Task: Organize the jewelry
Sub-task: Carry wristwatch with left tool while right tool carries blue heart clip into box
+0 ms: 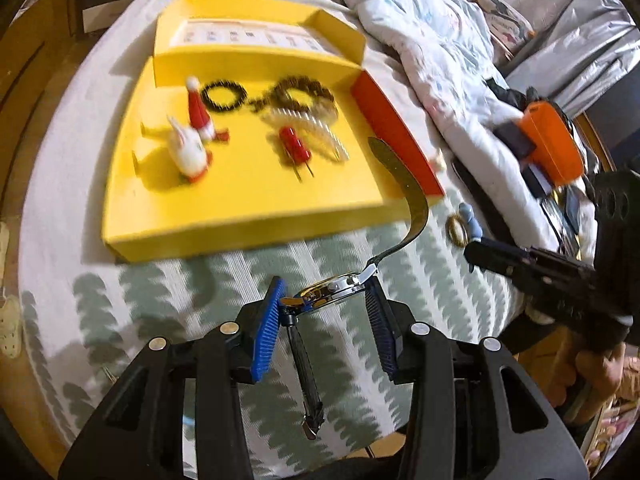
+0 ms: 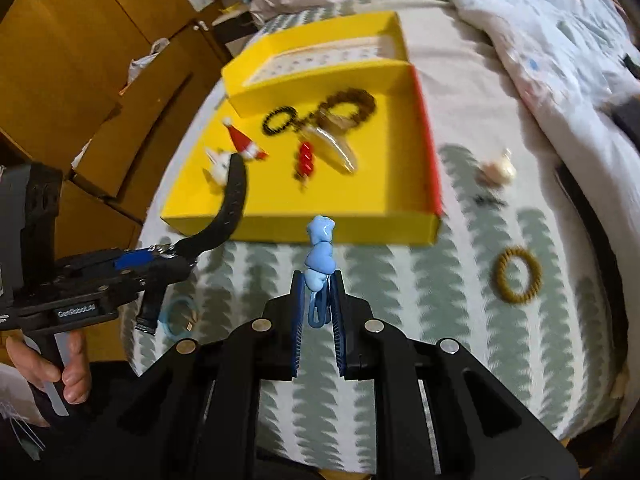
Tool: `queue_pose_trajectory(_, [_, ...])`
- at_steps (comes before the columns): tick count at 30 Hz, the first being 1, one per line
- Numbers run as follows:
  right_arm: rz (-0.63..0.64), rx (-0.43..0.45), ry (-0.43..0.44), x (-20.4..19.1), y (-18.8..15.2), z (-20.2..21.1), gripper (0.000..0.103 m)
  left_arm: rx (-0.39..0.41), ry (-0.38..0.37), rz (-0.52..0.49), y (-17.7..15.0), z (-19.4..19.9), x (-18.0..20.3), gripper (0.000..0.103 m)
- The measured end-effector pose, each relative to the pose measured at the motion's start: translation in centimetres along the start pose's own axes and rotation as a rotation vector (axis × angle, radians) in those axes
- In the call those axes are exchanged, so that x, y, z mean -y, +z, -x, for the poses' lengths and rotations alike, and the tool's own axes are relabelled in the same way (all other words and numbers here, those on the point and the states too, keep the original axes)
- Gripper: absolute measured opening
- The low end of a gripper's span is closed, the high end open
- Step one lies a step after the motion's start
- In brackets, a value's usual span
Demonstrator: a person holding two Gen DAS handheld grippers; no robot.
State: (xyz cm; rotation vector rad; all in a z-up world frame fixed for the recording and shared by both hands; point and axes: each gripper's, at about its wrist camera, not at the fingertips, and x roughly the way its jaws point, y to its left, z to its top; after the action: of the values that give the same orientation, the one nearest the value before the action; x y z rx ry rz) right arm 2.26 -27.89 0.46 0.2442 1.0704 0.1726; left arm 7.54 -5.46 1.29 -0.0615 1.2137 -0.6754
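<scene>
My left gripper (image 1: pixel 326 300) is shut on a wristwatch (image 1: pixel 332 290) by its round case. One dark strap curves up toward the yellow tray (image 1: pixel 240 208) and the other hangs down between the blue pads. My right gripper (image 2: pixel 318 292) is shut on a light blue hair clip (image 2: pixel 320 256) that sticks up above the fingertips. Both hang above the patterned bedspread, in front of the tray. In the right wrist view the left gripper (image 2: pixel 160 260) shows at the left with the watch strap (image 2: pixel 232 196) arching over the tray corner. The tray holds hair ties, a red clip and Santa-like clips.
An olive hair tie (image 2: pixel 518 276) and a cream ornament (image 2: pixel 498 170) lie on the bedspread right of the tray. A pale blue ring (image 2: pixel 176 316) lies at the bed edge. A rumpled duvet (image 2: pixel 540 40) is behind, and wooden cabinets (image 2: pixel 100 60) stand to the left. An orange object (image 1: pixel 552 140) rests on the duvet.
</scene>
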Motion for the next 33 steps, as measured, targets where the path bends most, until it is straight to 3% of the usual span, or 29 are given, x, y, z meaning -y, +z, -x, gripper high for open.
queue_pose_trajectory(6, [0.002,-0.009,-0.001,-0.6,4.1,-1.8,0.015,0.004,0.058,0.042,4.2,-1.3,-1.1,0.042])
queue_pose_trajectory(15, [-0.034,-0.073,-0.041,2.1,9.0,-6.8,0.015,-0.028,0.117,0.094,8.7,-5.3,-2.8,0.042])
queue_pose_trajectory(21, [-0.045,-0.12,-0.079,3.6,10.0,-9.9,0.015,-0.039,0.184,0.117,10.2,-7.5,-4.1,0.042])
queue_pose_trajectory(33, [-0.028,-0.178,-0.149,3.4,9.8,-13.2,0.015,-0.098,0.193,0.139,10.3,-10.3,-5.6,0.042])
